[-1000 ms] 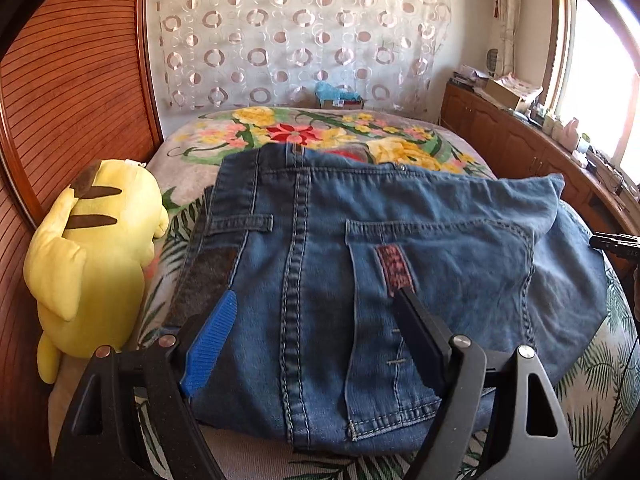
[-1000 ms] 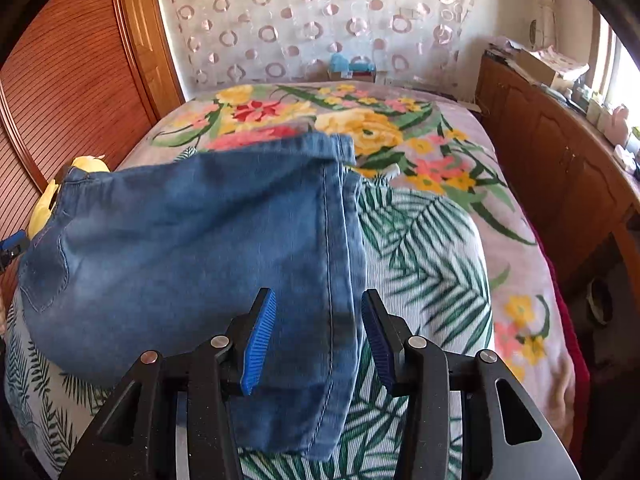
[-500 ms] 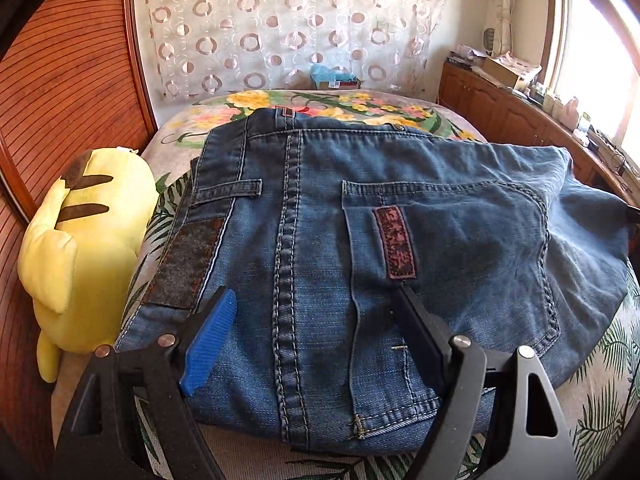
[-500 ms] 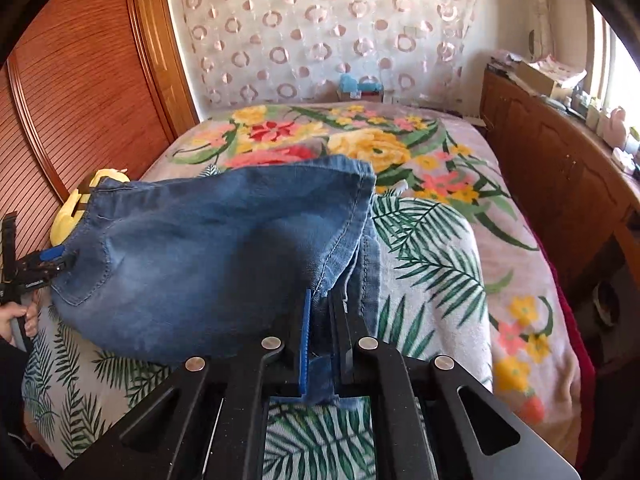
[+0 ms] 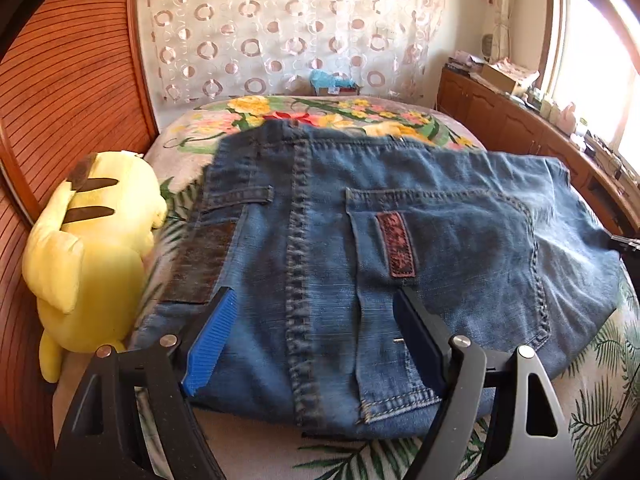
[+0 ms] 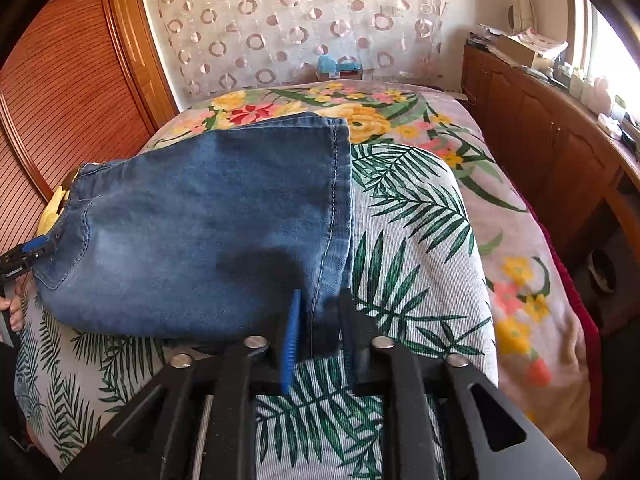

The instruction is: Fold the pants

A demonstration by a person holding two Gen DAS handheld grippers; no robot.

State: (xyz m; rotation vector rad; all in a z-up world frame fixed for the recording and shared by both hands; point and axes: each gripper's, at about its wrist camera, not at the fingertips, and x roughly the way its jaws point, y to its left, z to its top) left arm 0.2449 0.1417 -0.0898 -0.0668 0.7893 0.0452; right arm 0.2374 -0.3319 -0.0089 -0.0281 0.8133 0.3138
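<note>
Right claw (image 6: 316, 328) pinching jeans (image 6: 208, 232) hem, left claw (image 5: 316, 332) spread over waistband

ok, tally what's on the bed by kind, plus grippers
Jeans: 1
Yellow plush toy: 1
Grippers: 2, the left gripper and the right gripper
Total: 4

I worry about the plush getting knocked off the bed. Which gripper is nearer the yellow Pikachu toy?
Left. The left gripper sits over the jeans' waist end, right beside the Pikachu plush. The right gripper is at the opposite hem end, across the jeans.
</note>
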